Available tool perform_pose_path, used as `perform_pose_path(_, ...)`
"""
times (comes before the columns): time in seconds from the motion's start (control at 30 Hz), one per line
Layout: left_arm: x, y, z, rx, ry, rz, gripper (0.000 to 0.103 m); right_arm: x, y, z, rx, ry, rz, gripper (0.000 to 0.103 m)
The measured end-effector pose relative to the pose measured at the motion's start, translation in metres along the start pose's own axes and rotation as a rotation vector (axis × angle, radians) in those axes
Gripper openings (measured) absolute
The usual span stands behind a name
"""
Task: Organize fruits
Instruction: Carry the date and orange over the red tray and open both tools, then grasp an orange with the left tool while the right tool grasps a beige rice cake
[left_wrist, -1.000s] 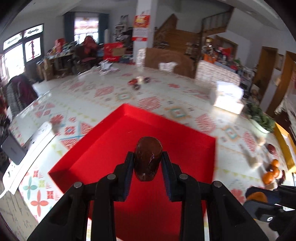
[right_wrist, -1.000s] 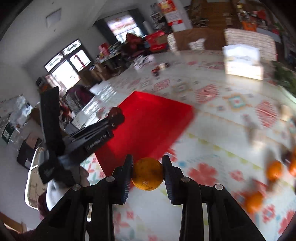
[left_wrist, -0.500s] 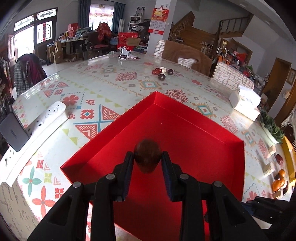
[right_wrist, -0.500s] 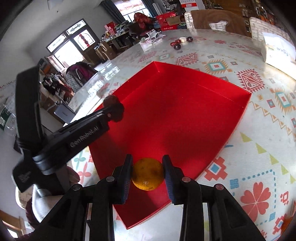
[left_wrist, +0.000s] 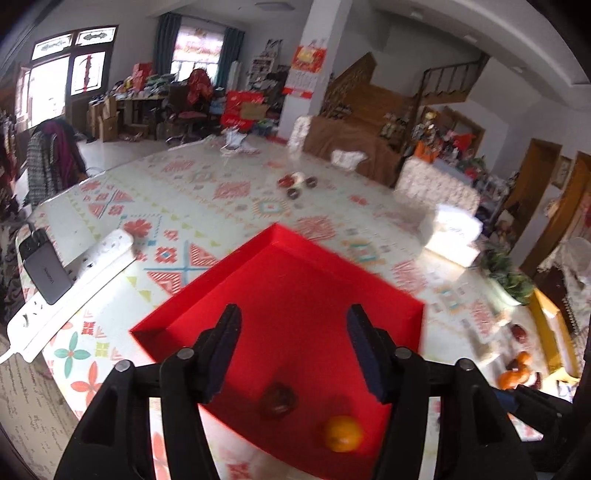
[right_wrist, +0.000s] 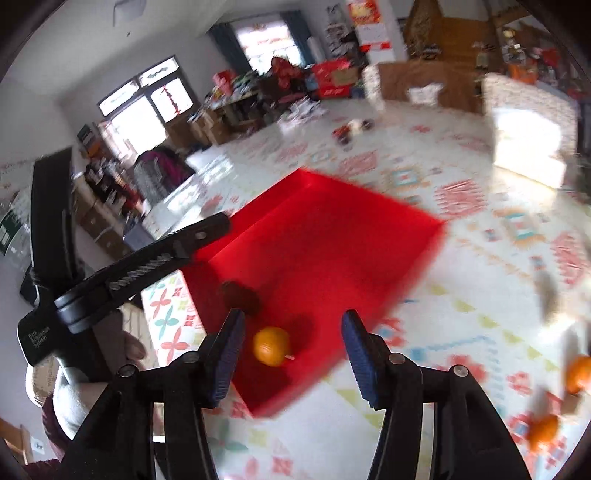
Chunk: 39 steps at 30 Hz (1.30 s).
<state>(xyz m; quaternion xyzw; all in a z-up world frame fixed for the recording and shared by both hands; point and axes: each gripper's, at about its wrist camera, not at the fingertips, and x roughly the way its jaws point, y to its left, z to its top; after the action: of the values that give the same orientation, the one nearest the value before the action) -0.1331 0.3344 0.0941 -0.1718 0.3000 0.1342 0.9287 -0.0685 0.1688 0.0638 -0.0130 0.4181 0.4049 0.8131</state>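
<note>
1. Both releases are under way at once. The left gripper (left_wrist: 293, 341) has its jaws opening, with nothing between the blue pads; the dark brown, rounded fruit (left_wrist: 277, 399) lies below them on the floor of the shallow red rectangular tray (left_wrist: 332, 258), close to its near edge.
2. The right gripper (right_wrist: 291, 345) is likewise opening with nothing pressed between its pads. The small round orange citrus fruit (right_wrist: 271, 346) sits in the tray's near corner, just right of the brown fruit and apart from it.
3. To finish the step well, let each pair of jaws spread fully before lifting, so that no pad drags a fruit back over the low wall.
4. Lift straight away from the tray, not across it. Both fruits are round and lie near the low wall, so a nudge could roll them; the frames are blurred and I cannot say whether they have come to rest.
5. Keep the two tools apart as they rise: the left one shows at the left of the right wrist view, over the tray's left wall.
6. More orange fruits (right_wrist: 543, 428) wait on the patterned tablecloth (right_wrist: 480, 332) to the right, well apart from the tray, and look like the next pick for the right hand.
</note>
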Motion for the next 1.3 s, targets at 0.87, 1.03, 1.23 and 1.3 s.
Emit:
perform_pose_path(0.87, 0.027, -0.185, -0.099, 0.362, 0.253, -0.383, 0.073, -0.100, -0.194, -0.079, 0.353, -0.057, -0.285, 0.042)
perform_pose_path(1.03, 0.040, -0.214, -0.117, 0.441, 0.302, -0.410, 0.073, -0.092, -0.206, -0.084, 0.378, -0.044, -0.273, 0.036)
perform_pose_path(1.23, 0.051, -0.247, -0.134, 0.538, 0.322, -0.425, 0.073, -0.111, -0.209, -0.089, 0.391, -0.083, -0.268, 0.032)
perform_pose_path(1.3, 0.053, -0.258, -0.139, 0.577, 0.317, -0.418, 0.073, -0.116, -0.211, -0.091, 0.396, -0.091, -0.271, 0.032)
